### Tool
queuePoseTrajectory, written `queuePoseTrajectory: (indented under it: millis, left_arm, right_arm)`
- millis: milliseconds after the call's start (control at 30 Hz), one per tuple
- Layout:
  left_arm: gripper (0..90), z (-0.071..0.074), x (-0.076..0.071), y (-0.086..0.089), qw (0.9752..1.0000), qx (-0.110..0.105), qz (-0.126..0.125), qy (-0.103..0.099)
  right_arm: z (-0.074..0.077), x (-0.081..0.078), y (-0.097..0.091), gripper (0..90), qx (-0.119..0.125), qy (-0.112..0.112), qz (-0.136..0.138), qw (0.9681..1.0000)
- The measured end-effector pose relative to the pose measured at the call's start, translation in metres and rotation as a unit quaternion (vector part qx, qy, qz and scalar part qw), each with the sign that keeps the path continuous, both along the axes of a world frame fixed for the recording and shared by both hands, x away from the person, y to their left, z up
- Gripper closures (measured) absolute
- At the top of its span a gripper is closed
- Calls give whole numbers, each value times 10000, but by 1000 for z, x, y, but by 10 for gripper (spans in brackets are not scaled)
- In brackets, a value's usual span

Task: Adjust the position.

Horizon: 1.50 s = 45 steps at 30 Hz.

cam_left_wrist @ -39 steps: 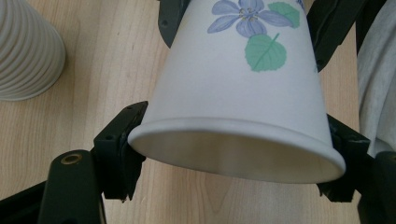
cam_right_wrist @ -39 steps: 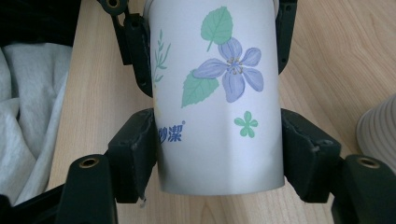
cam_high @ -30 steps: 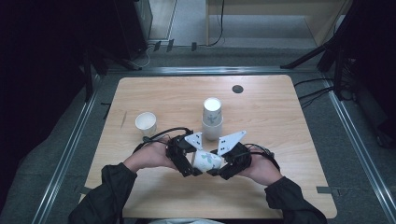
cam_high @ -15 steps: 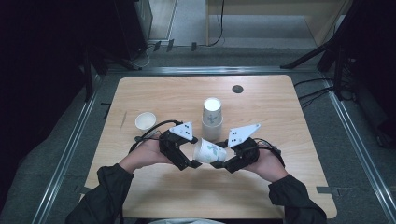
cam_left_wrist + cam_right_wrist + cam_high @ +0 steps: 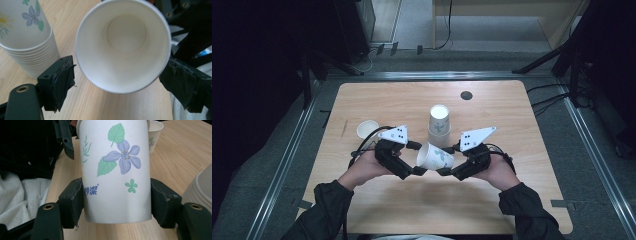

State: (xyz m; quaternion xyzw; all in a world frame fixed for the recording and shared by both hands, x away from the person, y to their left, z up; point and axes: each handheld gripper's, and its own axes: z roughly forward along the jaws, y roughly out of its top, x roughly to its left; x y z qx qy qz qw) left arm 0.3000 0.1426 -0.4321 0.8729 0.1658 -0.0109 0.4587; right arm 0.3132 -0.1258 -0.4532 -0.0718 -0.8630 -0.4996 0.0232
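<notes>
A flowered paper cup (image 5: 435, 156) hangs on its side above the wooden table (image 5: 512, 200), between my two grippers. My right gripper (image 5: 448, 161) is shut on its lower wall; in the right gripper view both pads (image 5: 72, 200) press the cup (image 5: 115, 170) near its base. The cup's mouth (image 5: 122, 47) faces my left gripper (image 5: 416, 159), whose jaws straddle the rim. In the left gripper view a thin gap shows between the left pad (image 5: 60, 80) and the rim. My left gripper (image 5: 122, 82) is open.
A stack of upside-down paper cups (image 5: 439, 125) stands just behind the held cup, close to both grippers. A single upright cup (image 5: 367, 129) sits left of my left hand. A dark round hole (image 5: 466, 95) lies near the table's far edge.
Both grippers have lifted the cup a little and carried it away from the person, toward the stack. The hands now sit slightly farther apart, with more of the cup showing.
</notes>
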Motion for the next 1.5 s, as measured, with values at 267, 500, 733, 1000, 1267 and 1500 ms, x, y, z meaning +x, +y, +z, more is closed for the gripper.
queuePoseTrajectory:
  millis: [267, 500, 733, 1000, 1267, 1500]
  left_arm:
    - [134, -2, -3, -1, 9998, -140, 57, 87]
    - [200, -3, -3, 0, 9991, -332, 171, 190]
    - [236, -1, -3, 2, 9993, -304, 114, 202]
    - [238, 5, -3, 4, 9999, 94, 75, 79]
    - [238, 4, 0, -5, 9981, 594, -64, 162]
    - [237, -1, 0, -18, 9930, 1157, -255, -11]
  right_arm:
    - [-1, 1, 9, 338, 6, 71, 165, 9998]
    - [-1, 1, 14, 338, 36, 129, 269, 9995]
    - [-1, 1, 16, 335, -11, 180, 287, 9994]
    - [-6, 3, 17, 249, -139, 291, 147, 9994]
    - [-14, -1, 19, 248, -454, 196, 119, 9987]
    - [-28, -1, 21, 255, -680, 177, 92, 9975]
